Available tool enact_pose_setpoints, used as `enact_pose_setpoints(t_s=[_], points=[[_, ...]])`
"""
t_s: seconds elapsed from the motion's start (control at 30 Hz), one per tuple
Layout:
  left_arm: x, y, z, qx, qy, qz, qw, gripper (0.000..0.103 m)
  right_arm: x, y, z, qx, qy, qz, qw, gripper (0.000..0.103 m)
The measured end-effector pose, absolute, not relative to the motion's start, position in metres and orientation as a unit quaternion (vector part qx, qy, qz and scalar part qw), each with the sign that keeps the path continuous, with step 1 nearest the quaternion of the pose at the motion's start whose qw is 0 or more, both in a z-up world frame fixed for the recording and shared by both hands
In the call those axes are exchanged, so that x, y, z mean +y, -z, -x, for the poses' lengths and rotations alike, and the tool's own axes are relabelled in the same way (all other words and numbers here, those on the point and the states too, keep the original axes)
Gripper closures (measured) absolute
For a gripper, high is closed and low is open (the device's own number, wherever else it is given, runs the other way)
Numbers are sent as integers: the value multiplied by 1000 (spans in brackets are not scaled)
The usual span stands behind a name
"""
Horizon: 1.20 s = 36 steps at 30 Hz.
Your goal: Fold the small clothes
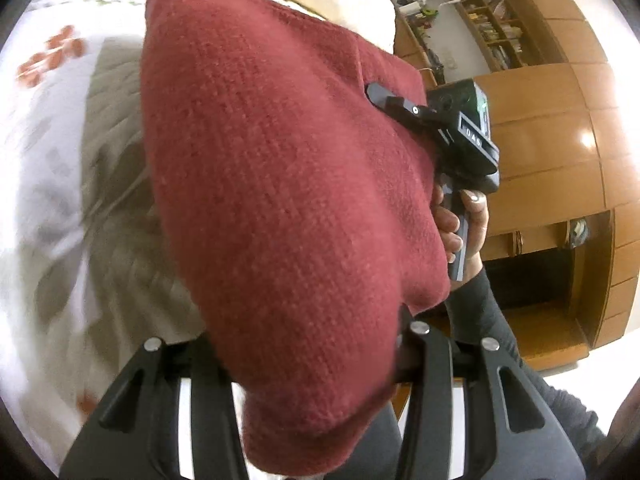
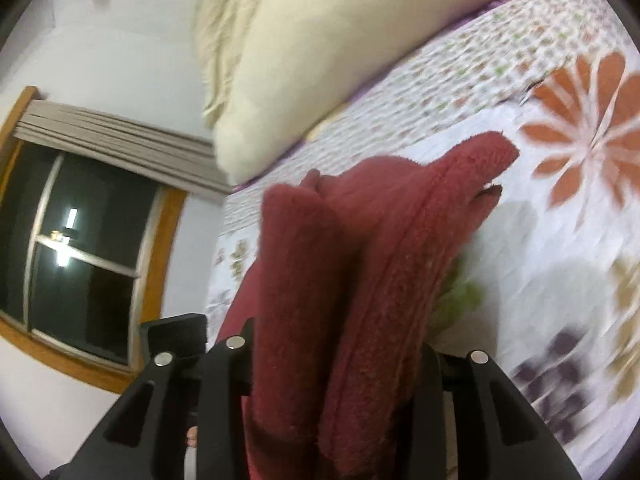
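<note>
A dark red knitted garment (image 1: 280, 184) hangs in the air above the bed, held up at two places. In the left wrist view its cloth runs down between the fingers of my left gripper (image 1: 312, 364), which is shut on it; the fingertips are hidden under the knit. My right gripper (image 1: 386, 100), held by a hand (image 1: 460, 224), pinches the garment's far edge. The right wrist view shows doubled layers of the red garment (image 2: 360, 260) clamped in my right gripper (image 2: 336, 364), with a free end reaching out over the sheet.
A bed with a white floral sheet (image 2: 560, 208) lies below the garment. A cream pillow (image 2: 320, 52) rests at its head. Wooden cabinets and shelves (image 1: 552, 140) stand to the right, and a window with a wooden frame (image 2: 80, 248) is on the wall.
</note>
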State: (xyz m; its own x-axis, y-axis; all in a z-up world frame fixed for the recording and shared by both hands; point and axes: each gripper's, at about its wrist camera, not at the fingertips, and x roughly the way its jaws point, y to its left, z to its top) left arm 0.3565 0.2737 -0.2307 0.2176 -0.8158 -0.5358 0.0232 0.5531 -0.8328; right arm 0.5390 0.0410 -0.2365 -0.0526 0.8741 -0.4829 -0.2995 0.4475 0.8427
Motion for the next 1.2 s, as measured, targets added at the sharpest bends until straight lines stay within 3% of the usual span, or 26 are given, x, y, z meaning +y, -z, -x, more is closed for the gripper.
enact_pose_setpoints(t_s=[0.17,0.33,0.47,0.57,0.63,0.7,0.83,0.93,1.0,1.07,1.1,1.2], points=[[293,245,-273,550,290,379,685,61,65,256,-465,564,-488,-288,600,67],[301,313,-198,569,253,422,659,60,92,330,-402,618,-465,-285,567,67],[306,331,-182,536,251,470,655,57,83,361,-394,623,-450,-328,549,63],[303,323,-183,536,239,452,672,51,82,349,-402,636,-435,-295,565,48],[310,312,-174,540,214,435,688,41,67,331,-407,629,-421,-297,582,30],[324,299,-160,545,165,406,715,28,39,309,-409,614,-400,-286,618,30],[351,248,-121,486,90,370,787,24,14,274,-401,577,-400,-264,661,43],[345,211,-107,412,164,393,806,24,35,273,-398,579,-404,-243,665,45],[326,202,-110,408,218,384,799,20,45,281,-392,590,-404,-229,661,46],[300,213,-128,424,259,376,782,20,56,287,-391,597,-402,-213,661,70],[296,220,-133,432,267,377,775,20,61,286,-391,596,-400,-204,666,89],[280,261,-154,476,266,385,745,21,56,280,-390,577,-396,-201,685,91]])
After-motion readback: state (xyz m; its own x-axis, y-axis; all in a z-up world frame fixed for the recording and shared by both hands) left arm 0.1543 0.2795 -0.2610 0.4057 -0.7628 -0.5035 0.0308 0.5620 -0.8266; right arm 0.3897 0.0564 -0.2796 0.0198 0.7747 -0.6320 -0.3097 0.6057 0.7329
